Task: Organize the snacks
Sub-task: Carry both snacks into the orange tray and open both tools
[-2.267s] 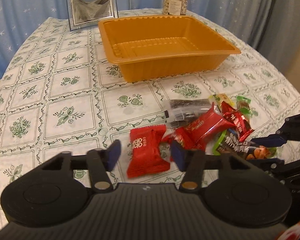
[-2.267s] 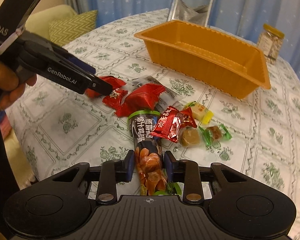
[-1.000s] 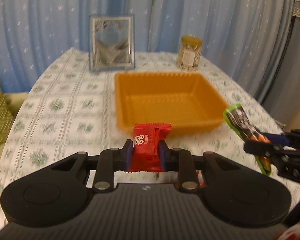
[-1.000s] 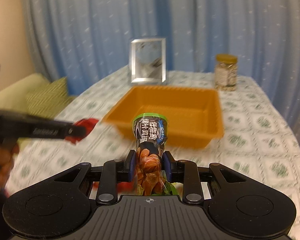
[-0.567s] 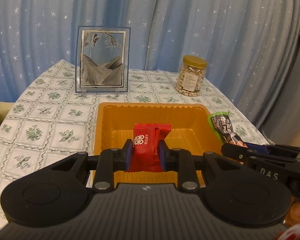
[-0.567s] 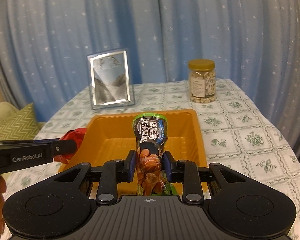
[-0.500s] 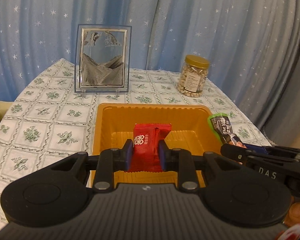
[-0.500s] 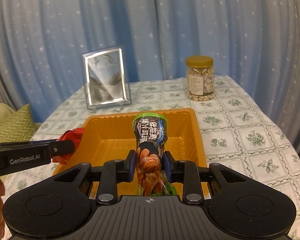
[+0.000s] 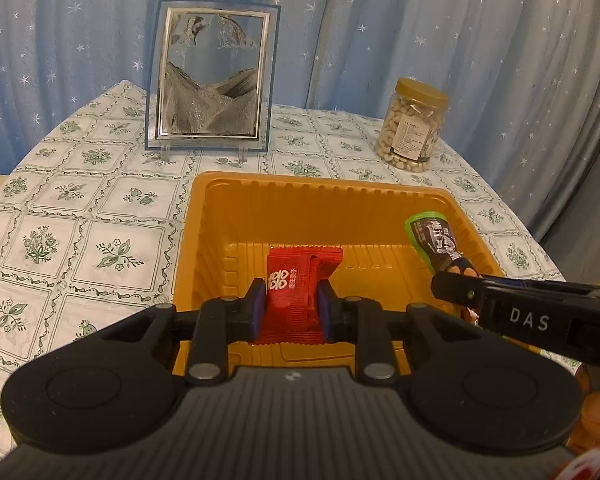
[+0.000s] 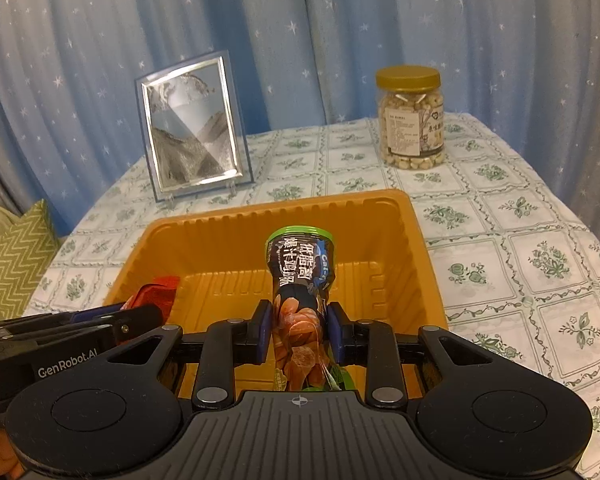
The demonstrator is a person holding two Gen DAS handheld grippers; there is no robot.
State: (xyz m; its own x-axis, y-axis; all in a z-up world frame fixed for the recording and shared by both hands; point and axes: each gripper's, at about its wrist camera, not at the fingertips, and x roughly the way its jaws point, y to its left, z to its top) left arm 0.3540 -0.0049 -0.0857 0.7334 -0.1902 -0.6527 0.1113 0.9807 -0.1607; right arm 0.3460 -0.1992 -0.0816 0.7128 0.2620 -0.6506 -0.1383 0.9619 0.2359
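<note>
Right gripper (image 10: 299, 334) is clamped on the dark green-rimmed snack pouch (image 10: 300, 280), holding it upright over the near part of the orange tray (image 10: 416, 240). In from the left comes the left gripper (image 10: 140, 312), pinching a red packet (image 10: 158, 286) above the tray's near-left corner. Behind the tray on the floral tablecloth (image 10: 520, 248), a picture frame (image 10: 192, 140) stands to the left and a gold-lidded jar (image 10: 410, 118) to the right, blue starred curtain (image 10: 300, 20) at the back.

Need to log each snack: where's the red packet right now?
The red packet is pinched in the left gripper, held over the orange tray, left of the right gripper's dark pouch.
</note>
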